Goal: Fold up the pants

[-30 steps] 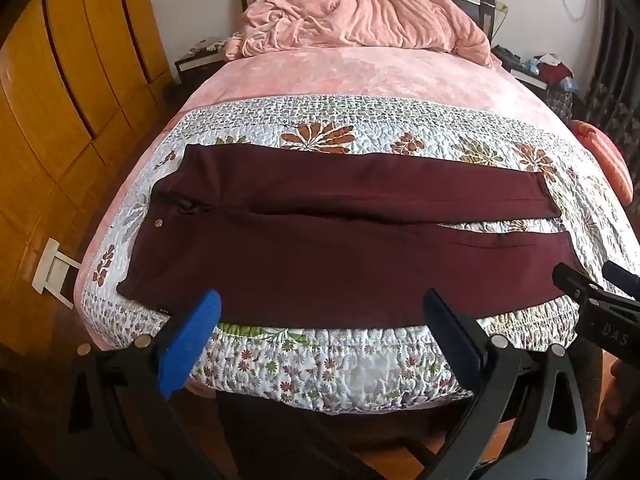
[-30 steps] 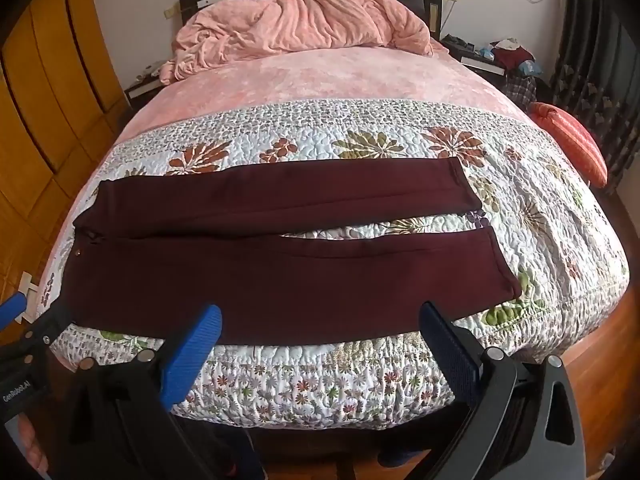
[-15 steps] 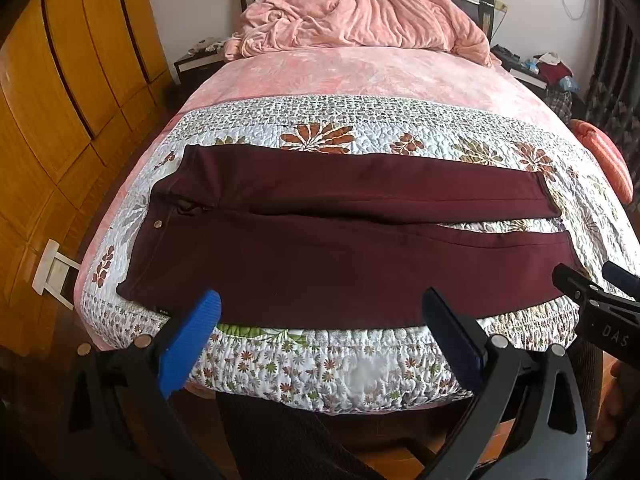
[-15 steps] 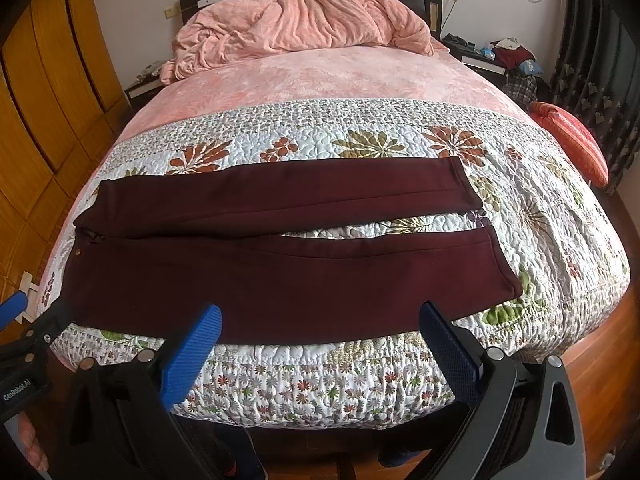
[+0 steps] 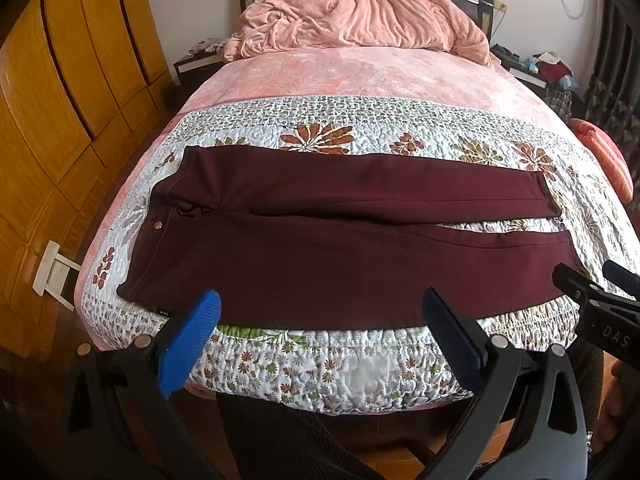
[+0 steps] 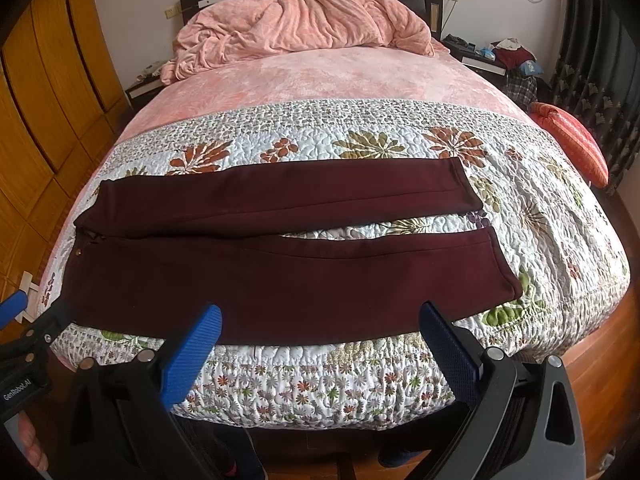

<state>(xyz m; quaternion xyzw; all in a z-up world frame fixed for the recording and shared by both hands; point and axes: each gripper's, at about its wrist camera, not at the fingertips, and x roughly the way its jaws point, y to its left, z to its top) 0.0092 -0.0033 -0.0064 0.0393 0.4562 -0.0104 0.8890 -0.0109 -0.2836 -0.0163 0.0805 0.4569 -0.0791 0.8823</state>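
Maroon pants lie flat, unfolded, across floral quilt at foot end of bed; waistband toward wardrobe side, both legs running parallel toward the other side, w/ narrow gap of quilt between cuffs. L gripper spread wide, empty, hovering short of pants' near edge. R gripper likewise spread, empty, just short of near edge. Pink blanket bunched beyond the pants, by the headboard.

One pants, one quilt, one blanket, two nightstands.
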